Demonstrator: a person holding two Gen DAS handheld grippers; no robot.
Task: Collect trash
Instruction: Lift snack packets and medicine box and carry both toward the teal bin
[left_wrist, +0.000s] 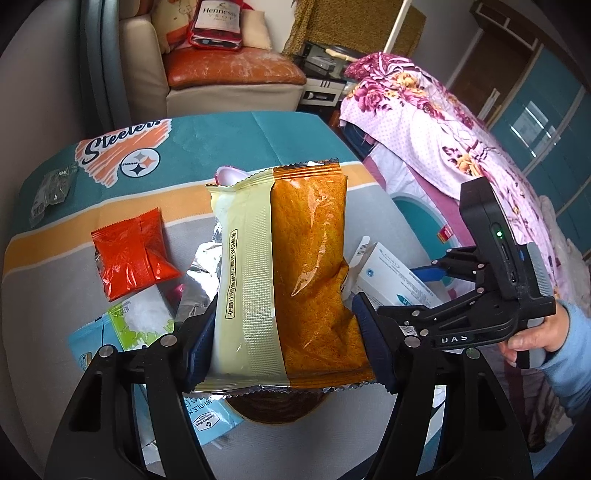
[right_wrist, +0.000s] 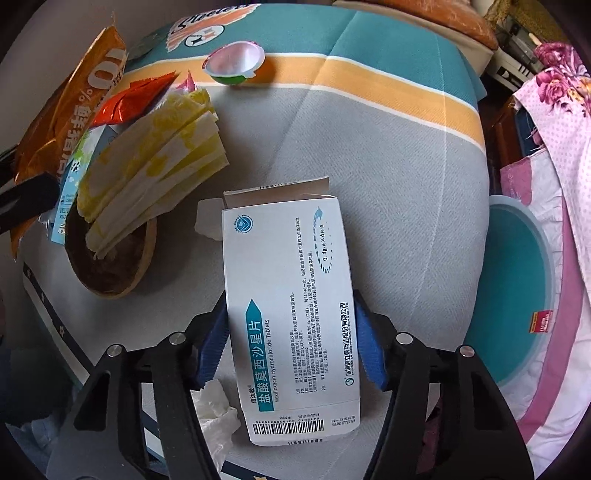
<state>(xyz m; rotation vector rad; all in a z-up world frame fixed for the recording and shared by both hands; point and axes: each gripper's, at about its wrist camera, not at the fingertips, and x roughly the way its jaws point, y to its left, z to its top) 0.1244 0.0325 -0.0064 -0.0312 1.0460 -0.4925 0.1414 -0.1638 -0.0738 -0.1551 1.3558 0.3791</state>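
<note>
White card, the oblong medicine box (right_wrist: 291, 310) sits lower centre, clamped by the right gripper (right_wrist: 291, 343). The left gripper (left_wrist: 284, 339) grips an orange-and-cream foil snack wrapper (left_wrist: 284, 266). Pickup appears done; next, carry both to the teal round bin (right_wrist: 517, 291), right edge.

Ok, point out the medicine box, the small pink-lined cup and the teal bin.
medicine box (right_wrist: 291, 295): right wrist view, middle of its printed white face.
small pink-lined cup (right_wrist: 234, 61): right wrist view, its pink inside.
teal bin (right_wrist: 517, 295): right wrist view, its inner wall.
</note>
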